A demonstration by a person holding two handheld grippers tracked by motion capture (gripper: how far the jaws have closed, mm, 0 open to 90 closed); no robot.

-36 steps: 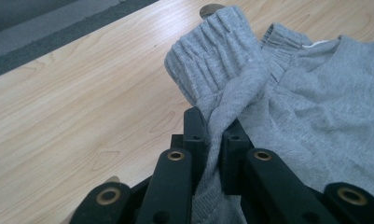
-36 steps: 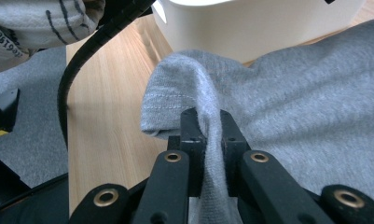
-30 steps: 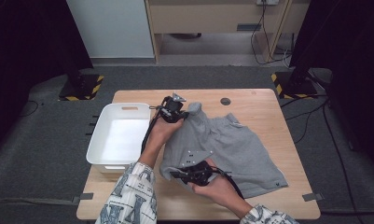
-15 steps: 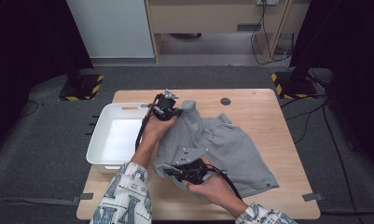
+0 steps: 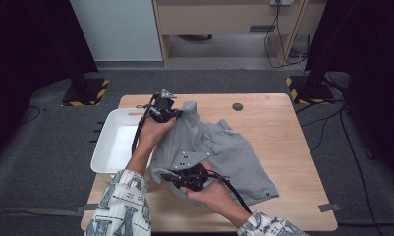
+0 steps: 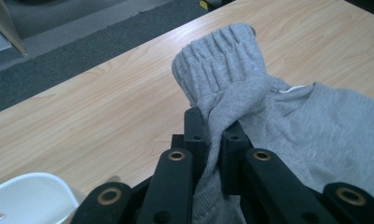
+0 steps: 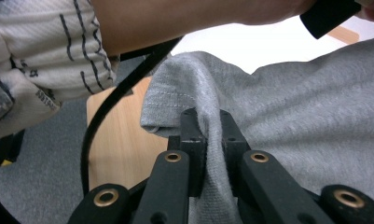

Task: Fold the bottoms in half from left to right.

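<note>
A grey shirt [image 5: 224,152] lies spread on the wooden table [image 5: 278,123], lifted at its left side. My left gripper [image 5: 172,112] is shut on the shirt's sleeve at the far left, and the ribbed cuff [image 6: 219,58] sticks out past the jaws. The left gripper view has my left gripper [image 6: 214,126] pinching that bunched sleeve cloth. My right gripper [image 5: 169,176] is shut on the shirt's hem near the table's front. In the right gripper view, my right gripper [image 7: 208,123] clamps a fold of the grey shirt [image 7: 306,93] beside its stitched edge.
A white plastic bin [image 5: 117,142] stands at the table's left edge, just under the lifted cloth. A small dark round hole [image 5: 237,106] marks the far part of the table. Bare wood lies to the right of the shirt.
Both grippers have moved left and upward with the shirt. The shirt's left side is now bunched and lifted toward the white bin.
</note>
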